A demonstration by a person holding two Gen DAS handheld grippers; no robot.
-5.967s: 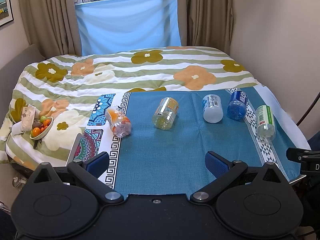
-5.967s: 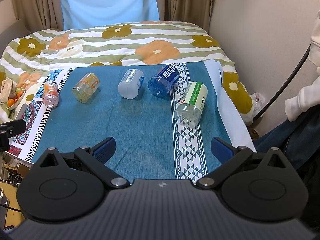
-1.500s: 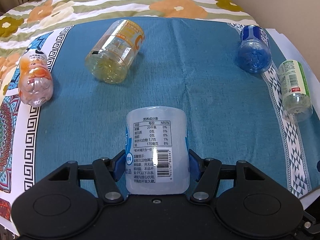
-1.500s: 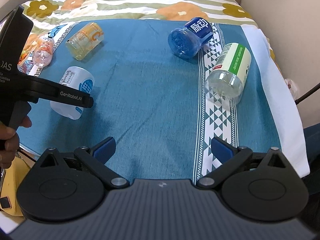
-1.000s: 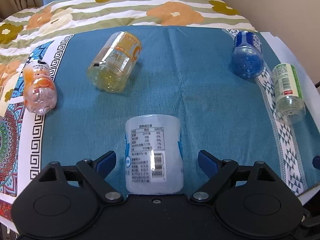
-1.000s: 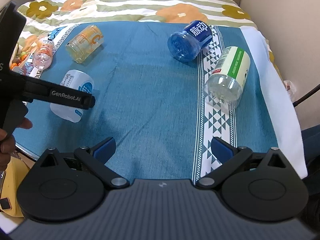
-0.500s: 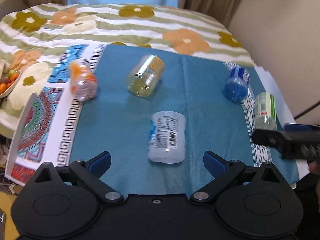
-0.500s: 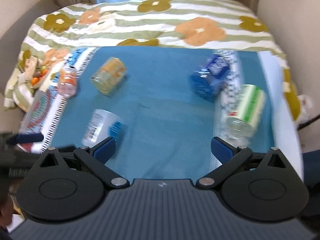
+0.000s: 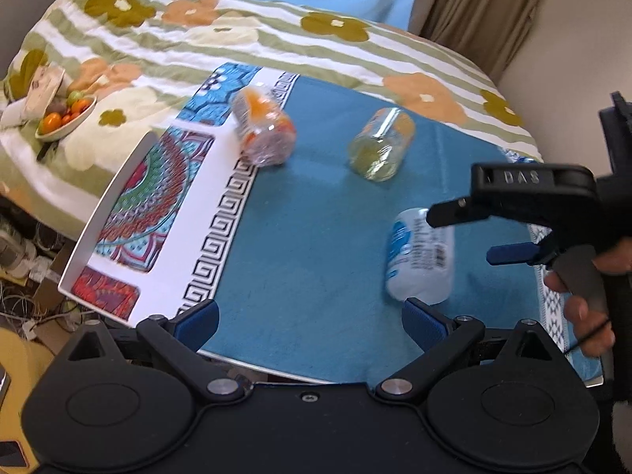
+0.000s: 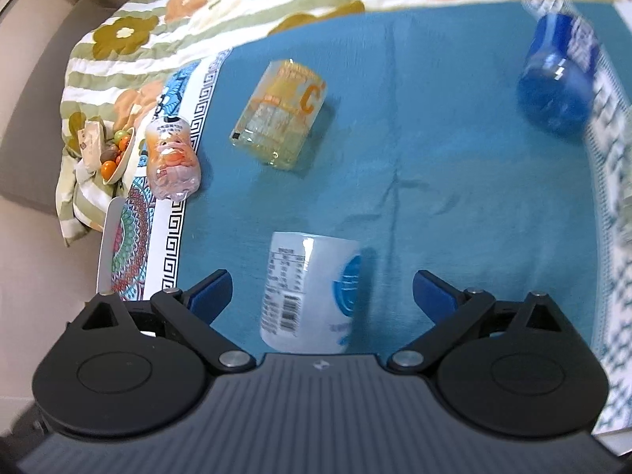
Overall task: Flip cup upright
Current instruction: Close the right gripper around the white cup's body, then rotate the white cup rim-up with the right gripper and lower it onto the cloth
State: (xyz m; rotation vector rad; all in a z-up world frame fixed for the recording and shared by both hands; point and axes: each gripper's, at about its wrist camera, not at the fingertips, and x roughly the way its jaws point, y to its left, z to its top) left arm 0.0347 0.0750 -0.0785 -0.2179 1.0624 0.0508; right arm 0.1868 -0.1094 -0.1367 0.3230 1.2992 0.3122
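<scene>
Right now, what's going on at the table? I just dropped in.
Nobody holds anything. The white cup lies on its side on the blue cloth, not yet upright. The right gripper is open and straddles it, fingers clear of its sides, apparently lining up a grasp. The left gripper is open too, set back at the table's near edge. The orange, yellow and blue cups also lie on their sides.

On the table [image 10: 454,150] I see four cups lying on their sides. One cup [image 10: 312,296] lies near the front edge, between my right gripper's [image 10: 322,290] spread fingers. A second cup [image 10: 282,114] lies behind it, a third [image 10: 172,160] by the left edge, a fourth [image 10: 557,79] toward the far right corner.
</scene>
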